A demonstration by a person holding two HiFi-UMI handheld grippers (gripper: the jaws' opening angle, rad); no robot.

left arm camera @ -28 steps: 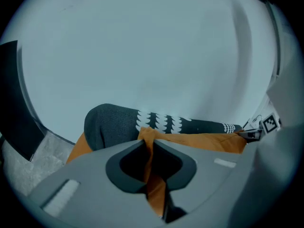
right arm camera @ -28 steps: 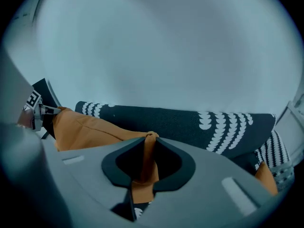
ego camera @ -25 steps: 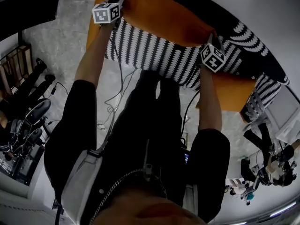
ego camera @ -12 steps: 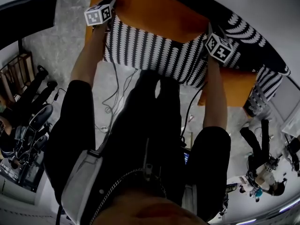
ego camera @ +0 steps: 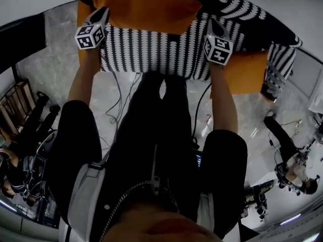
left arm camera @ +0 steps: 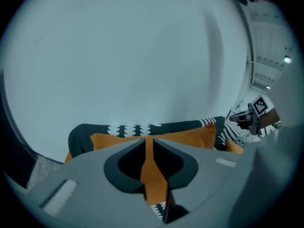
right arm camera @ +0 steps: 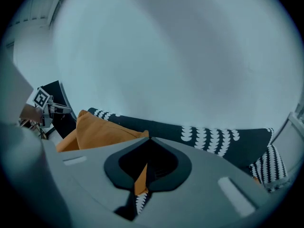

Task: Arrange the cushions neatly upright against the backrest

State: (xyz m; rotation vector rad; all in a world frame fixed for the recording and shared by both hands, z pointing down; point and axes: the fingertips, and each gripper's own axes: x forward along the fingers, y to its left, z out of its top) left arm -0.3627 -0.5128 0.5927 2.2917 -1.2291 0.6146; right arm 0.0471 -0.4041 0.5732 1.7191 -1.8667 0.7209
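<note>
Holding orange square fabric cushion (ego camera: 146, 9) by two corners, left gripper (left arm camera: 148, 144) fingers just tightened on it, right gripper (right arm camera: 148, 141) fingers clenched.

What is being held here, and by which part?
The orange cushion: left gripper grips its left end, right gripper its right corner; both jaws just closed further.

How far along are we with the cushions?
Done: nothing looks finished. In hand: the orange cushion is pinched at both ends, by the left gripper, whose jaws have just been closing on it, and the shut right gripper. It stands along the backrest. Left: release it, then stand up the second orange cushion and the striped cushion at the sofa's right end.
</note>
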